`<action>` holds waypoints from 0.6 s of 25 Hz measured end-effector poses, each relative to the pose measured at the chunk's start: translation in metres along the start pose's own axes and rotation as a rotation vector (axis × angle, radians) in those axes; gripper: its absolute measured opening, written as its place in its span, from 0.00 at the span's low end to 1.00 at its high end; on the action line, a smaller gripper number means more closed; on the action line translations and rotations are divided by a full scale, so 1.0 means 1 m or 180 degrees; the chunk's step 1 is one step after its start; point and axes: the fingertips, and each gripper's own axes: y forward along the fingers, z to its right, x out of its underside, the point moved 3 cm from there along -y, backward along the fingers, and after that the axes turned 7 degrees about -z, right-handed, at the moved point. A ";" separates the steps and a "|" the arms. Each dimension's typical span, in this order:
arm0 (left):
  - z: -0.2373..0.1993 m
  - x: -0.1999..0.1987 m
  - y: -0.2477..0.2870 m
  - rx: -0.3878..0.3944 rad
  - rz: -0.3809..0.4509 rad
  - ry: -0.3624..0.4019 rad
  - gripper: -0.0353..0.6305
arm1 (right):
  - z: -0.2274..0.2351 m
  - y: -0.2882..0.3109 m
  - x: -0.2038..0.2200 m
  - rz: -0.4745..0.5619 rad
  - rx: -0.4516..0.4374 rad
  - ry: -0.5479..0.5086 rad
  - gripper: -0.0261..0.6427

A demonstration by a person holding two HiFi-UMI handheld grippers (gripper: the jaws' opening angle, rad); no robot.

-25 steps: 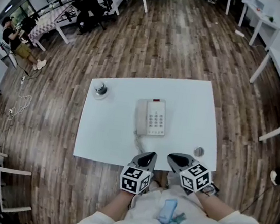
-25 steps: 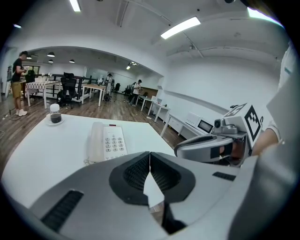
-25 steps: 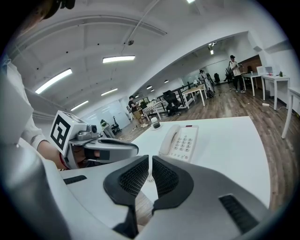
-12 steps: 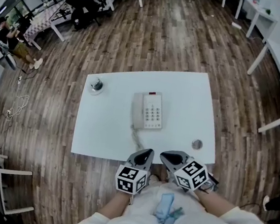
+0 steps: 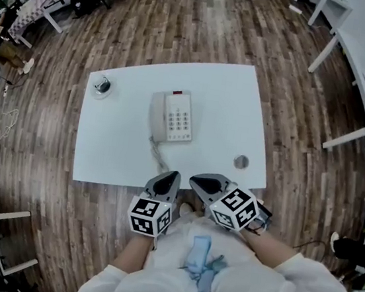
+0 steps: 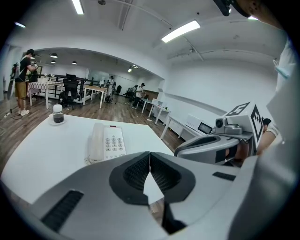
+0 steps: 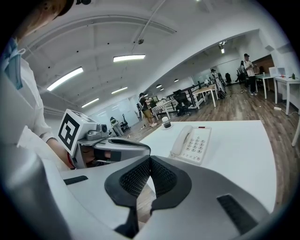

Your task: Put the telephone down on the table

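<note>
A wide room with a brown wood-plank floor point(image 5: 205, 25) holds a white rectangular table point(image 5: 222, 100) in the middle of the head view. The cream push-button telephone point(image 5: 171, 116) lies flat near the table's centre, a little toward the left edge. Its handset rests in the cradle on its left side, and its coiled cord point(image 5: 154, 150) trails toward the near edge. A small dark cup on a round white saucer point(image 5: 101, 85) stands by the far left corner, well apart from the telephone. A small round grey disc point(image 5: 240, 161) lies close to the near right corner.

Both grey two-jaw grippers hang side by side just off the near edge, over the floor, touching nothing on the table. The left gripper point(image 5: 170, 175) has its ribbed pads pressed together with nothing between them. The right gripper point(image 5: 196, 179) has just finished closing and its pads also meet on nothing. Each points toward the telephone, which sits well beyond the tips
</note>
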 end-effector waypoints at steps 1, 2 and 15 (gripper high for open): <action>0.001 0.000 0.000 0.0003 0.0002 -0.0007 0.06 | -0.001 0.000 0.000 -0.0005 -0.0006 -0.0007 0.08; 0.002 -0.001 0.000 0.0008 0.0003 -0.0016 0.06 | -0.002 -0.001 0.000 -0.0013 -0.0008 -0.0014 0.08; 0.007 0.001 0.001 0.0026 -0.0013 -0.0050 0.06 | -0.007 -0.003 0.000 0.0002 -0.0041 -0.0025 0.08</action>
